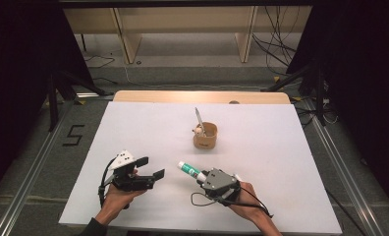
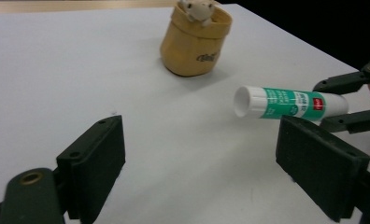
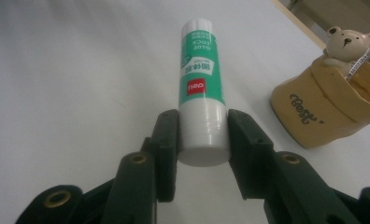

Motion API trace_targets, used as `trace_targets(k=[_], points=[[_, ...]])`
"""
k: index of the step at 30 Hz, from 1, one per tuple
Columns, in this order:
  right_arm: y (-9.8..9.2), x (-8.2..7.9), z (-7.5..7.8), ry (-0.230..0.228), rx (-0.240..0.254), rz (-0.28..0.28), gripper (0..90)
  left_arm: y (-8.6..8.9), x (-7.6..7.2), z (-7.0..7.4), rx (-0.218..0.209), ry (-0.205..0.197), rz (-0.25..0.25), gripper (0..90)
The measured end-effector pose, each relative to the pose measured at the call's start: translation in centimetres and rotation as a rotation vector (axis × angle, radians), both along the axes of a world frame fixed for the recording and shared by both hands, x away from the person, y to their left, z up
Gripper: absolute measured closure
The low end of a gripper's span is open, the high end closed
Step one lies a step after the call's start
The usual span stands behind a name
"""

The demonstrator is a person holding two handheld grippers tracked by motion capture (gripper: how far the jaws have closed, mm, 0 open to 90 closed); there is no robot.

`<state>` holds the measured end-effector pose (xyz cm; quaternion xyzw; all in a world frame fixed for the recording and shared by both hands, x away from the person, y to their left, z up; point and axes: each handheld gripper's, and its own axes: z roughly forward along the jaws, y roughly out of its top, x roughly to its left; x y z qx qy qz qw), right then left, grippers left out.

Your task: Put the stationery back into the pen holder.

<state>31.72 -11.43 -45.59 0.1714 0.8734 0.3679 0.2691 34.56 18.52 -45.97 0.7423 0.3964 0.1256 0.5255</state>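
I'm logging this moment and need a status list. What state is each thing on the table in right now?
Glue stick: capped, clamped at one end, lying roughly level, held above the table.
Right gripper: shut on the glue stick.
Left gripper: open, nothing between its jaws.
Bear cup: upright on the table, apart from both grippers.
Pen: standing tilted in the bear cup.

Left gripper [image 1: 151,167]: two flat black jaws with rectangular pads, small screw holes in the pads, a brass-coloured rivet at a jaw joint; a white plate with dark dots on top.
Right gripper [image 3: 202,149]: black jaws with the same brass-ringed rivets and small screws; a grey three-cornered plate with dark screws on top.
Cables: thin, black, one looping from each gripper body.
Sleeve: dark cuff at the left wrist, near the tabletop's front edge.
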Motion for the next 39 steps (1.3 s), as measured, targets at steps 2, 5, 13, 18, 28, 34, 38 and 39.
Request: trace_targets(k=[2,5,13,18,28,34,38,39], points=[[-0.1,-0.3,0.0,-0.014,-0.015,0.009,65.7,-0.6,0.1,0.4,0.018,0.006,-0.038,15.5],[-0.2,-0.8,0.0,-0.033,-0.035,0.019,65.7,-1.6,0.2,1.1,0.043,0.008,-0.097,15.5],[0.0,-2.0,-0.3,-0.127,-0.118,0.083,65.7,-3.9,0.9,3.4,0.146,0.005,-0.230,15.7],[0.4,-2.9,-0.8,-0.212,-0.176,0.119,65.8,-5.2,1.4,4.2,0.195,0.022,-0.303,15.9],[1.0,-4.5,-1.7,-0.436,-0.329,0.215,65.8,-6.8,1.6,4.5,0.281,0.073,-0.450,16.3],[1.4,-5.3,-2.5,-0.511,-0.380,0.256,65.8,-7.7,1.4,4.1,0.356,0.106,-0.545,17.3],[1.5,-5.7,-2.8,-0.536,-0.394,0.279,65.8,-8.5,1.4,3.8,0.416,0.130,-0.617,18.8],[1.6,-5.7,-2.9,-0.548,-0.403,0.290,65.8,-8.6,1.5,3.8,0.420,0.134,-0.631,19.4]])
